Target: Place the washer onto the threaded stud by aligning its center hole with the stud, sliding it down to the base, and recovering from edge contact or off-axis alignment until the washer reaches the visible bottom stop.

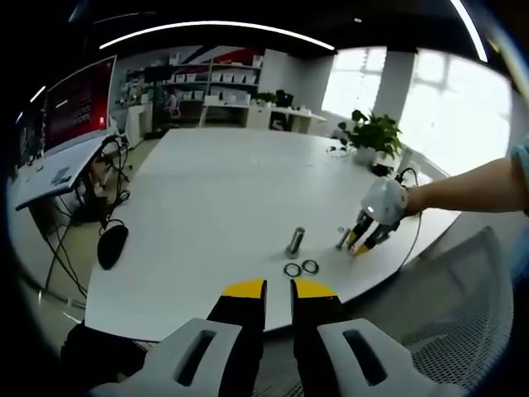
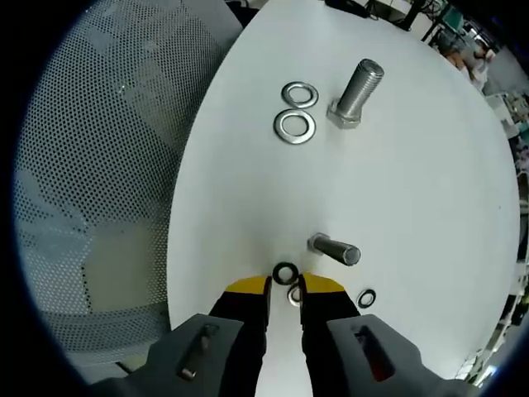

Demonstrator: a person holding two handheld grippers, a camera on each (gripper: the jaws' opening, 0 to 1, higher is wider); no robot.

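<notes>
Clearly, the right gripper (image 2: 285,286) hung over the white table (image 2: 430,165), its jaws nearly pressed together, pinching nothing. Just beyond its tips lay a small dark washer (image 2: 285,272), close beside the small threaded stud (image 2: 335,249). Another small washer (image 2: 366,297) lay near the stud too. Well beyond stood a big bolt (image 2: 358,92) with two large washers (image 2: 296,112) beside it. The left gripper (image 1: 278,289) was slightly spread and empty.

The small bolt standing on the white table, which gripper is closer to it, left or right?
Right. The right gripper has its tips down on the table right beside the small bolt. The left gripper hangs back at the table's near edge, well away from it.
</notes>
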